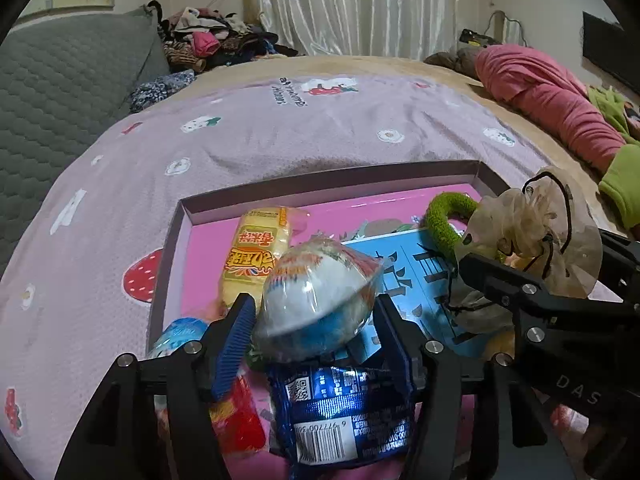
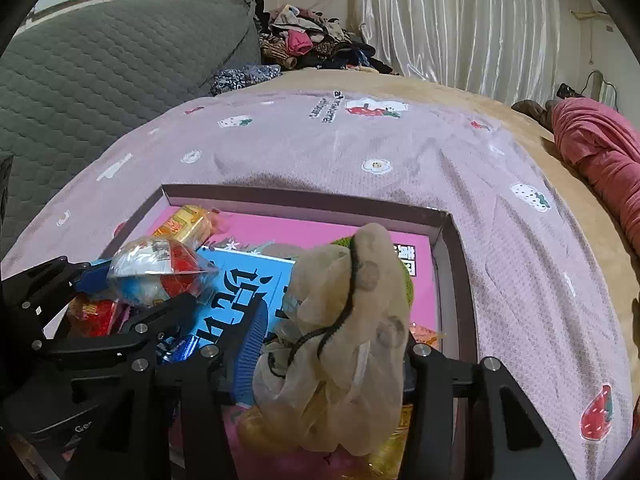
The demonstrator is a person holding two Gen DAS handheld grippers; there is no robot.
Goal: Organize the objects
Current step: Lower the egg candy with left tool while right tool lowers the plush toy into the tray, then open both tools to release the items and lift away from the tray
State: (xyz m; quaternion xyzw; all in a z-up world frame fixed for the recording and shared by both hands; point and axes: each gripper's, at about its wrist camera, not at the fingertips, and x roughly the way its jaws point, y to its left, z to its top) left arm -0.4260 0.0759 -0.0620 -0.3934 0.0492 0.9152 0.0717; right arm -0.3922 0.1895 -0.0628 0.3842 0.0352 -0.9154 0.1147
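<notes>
1. Our left tool point(image 1: 316, 312) stands part open over the near end of the tray point(image 1: 320, 176); a wrapped egg point(image 1: 316, 288) sits between its jaws; whether the pads press it we cannot say for certain, though a sliver of gap shows beside the blue pad, so we judge the egg let go or nearly so.
2. Our right tool point(image 2: 332, 344) is likewise part open; a sheer scrunchie point(image 2: 352, 320) bulges between the jaws and hides the right pad; we read it as loosely bracketed rather than pinched, resting on the things below.
3. Just beyond the tools, inside the tray: a blue book point(image 2: 240, 288) lies flat on the pink floor; a green ring point(image 1: 444, 216) lies at the book's far corner, touching the scrunchie; a yellow snack point(image 1: 256, 252) leans toward the far left corner; a blue packet point(image 1: 340, 412) and a red wrapper point(image 1: 236, 420) crowd the near edge under the left tool.
4. Outward, the tray rests on a lilac blanket point(image 1: 280, 132) on the bed; no loose small items show on it near the tray.
5. Our judgement: the gathering is far along; the egg and the scrunchie look like late arrivals, both over the tray; what is left is to clear the tools away and perhaps tidy the heap.
</notes>
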